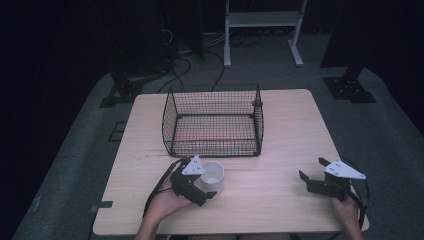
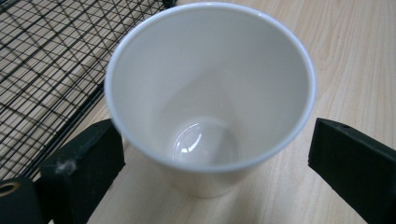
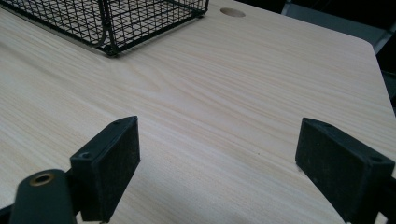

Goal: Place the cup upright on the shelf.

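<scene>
Both hands and forearms are bare, with no sleeves. The left gripper (image 1: 204,186) is black with a pale three-cornered plate on top and a black cable looping at its 8 o'clock. The right gripper (image 1: 311,171) looks the same. Each has flat, blocky black jaws with small screw holes

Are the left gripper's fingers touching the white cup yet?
Cannot tell. In the left gripper view the left gripper straddles the white cup; one finger meets its wall without a visible gap, the other stands clear.
</scene>
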`<control>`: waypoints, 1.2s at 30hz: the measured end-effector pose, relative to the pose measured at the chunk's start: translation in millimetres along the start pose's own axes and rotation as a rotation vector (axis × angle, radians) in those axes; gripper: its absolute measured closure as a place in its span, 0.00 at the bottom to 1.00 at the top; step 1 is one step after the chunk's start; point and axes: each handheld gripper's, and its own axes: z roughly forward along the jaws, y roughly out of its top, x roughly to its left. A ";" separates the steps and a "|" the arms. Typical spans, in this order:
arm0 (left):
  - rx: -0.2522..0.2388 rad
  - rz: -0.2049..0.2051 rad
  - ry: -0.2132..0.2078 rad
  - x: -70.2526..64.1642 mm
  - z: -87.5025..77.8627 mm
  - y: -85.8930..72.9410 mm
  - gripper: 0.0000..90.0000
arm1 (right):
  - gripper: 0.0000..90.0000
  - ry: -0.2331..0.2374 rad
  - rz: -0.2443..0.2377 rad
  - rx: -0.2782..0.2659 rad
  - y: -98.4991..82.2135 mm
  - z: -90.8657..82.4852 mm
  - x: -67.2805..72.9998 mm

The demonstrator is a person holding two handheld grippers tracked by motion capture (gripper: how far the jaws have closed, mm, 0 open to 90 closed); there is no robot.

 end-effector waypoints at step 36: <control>0.010 0.057 0.005 3.2 -2.2 31.6 0.23 | 0.15 0.002 0.003 -0.008 -0.2 -0.4 -0.6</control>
